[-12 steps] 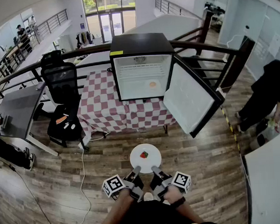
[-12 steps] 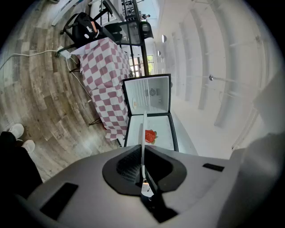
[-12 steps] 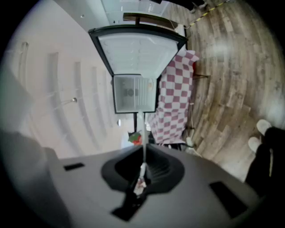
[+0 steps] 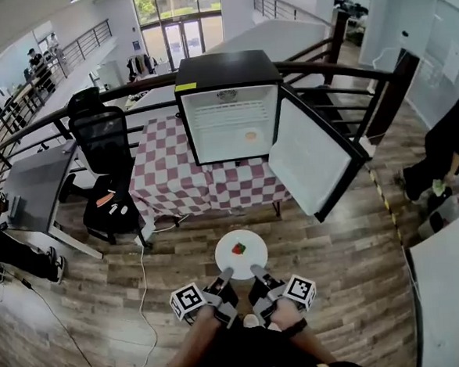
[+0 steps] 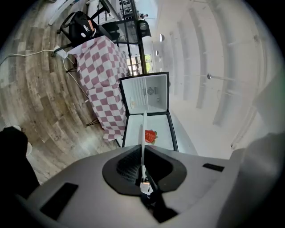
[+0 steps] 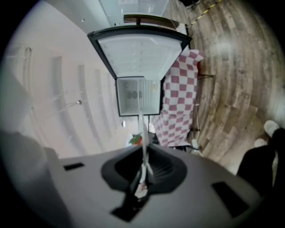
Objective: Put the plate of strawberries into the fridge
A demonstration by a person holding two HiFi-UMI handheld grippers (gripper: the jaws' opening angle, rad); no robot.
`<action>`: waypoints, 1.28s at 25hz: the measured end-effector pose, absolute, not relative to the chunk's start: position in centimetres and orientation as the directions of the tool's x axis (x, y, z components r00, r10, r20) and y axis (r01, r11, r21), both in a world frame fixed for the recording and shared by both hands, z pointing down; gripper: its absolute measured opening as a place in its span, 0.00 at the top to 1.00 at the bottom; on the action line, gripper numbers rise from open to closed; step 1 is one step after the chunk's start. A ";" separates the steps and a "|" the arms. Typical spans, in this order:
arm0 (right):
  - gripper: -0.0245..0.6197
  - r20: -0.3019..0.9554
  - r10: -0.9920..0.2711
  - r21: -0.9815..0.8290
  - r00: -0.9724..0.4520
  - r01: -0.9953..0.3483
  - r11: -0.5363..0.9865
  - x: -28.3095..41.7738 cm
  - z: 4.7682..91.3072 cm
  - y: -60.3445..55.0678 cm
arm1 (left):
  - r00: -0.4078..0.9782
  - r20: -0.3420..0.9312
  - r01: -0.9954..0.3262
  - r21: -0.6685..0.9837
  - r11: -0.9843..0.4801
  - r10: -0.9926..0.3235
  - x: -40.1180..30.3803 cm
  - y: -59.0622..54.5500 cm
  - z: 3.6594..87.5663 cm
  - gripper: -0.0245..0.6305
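A white plate with one red strawberry hangs level over the wooden floor in front of me. My left gripper is shut on its near left rim, my right gripper on its near right rim. The small black fridge stands on a checkered table ahead, its door swung wide to the right. In the left gripper view the plate shows edge-on between the jaws, the strawberry beyond. The right gripper view shows the plate's edge and the strawberry likewise.
A small orange thing lies inside the fridge on a lower shelf. A black office chair and a grey desk stand left of the table. A railing runs behind. A person in black is at the right.
The plate and both grippers sit slightly lower in the head view and the fridge looks a little nearer. Both grips are unchanged. The person at the right has shifted rightward.
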State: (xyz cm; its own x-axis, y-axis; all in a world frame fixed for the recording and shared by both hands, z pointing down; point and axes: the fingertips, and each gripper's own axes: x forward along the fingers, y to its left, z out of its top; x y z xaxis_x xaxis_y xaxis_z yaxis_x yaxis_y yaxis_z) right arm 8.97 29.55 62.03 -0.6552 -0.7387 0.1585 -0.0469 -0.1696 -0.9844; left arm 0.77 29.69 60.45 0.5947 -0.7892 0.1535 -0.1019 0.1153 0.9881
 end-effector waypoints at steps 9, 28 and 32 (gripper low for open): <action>0.91 0.181 -0.747 -0.984 -0.640 -0.109 -0.144 10.1 63.4 27.9 | 0.615 0.172 -0.086 0.985 0.151 -0.770 1.9 27.7 61.8 0.91; 0.91 0.142 -0.809 -0.989 -0.571 -0.116 -0.091 4.9 60.1 1.9 | 0.666 0.120 -0.117 0.992 0.056 -0.737 -3.2 1.1 58.5 0.91; 0.90 0.133 -0.819 -0.987 -0.558 -0.147 -0.061 4.0 59.2 -2.2 | 0.685 0.119 -0.130 0.991 0.041 -0.719 -4.1 -3.0 58.1 0.91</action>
State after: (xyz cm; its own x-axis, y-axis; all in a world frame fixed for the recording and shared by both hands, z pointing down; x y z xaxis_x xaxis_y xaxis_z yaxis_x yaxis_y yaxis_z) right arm 4.05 -2.17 59.24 -0.5576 -0.8193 0.1334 -0.1466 -0.0609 -0.9873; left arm -4.13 -2.97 58.14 0.6849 -0.7188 0.1192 -0.1298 0.0406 0.9907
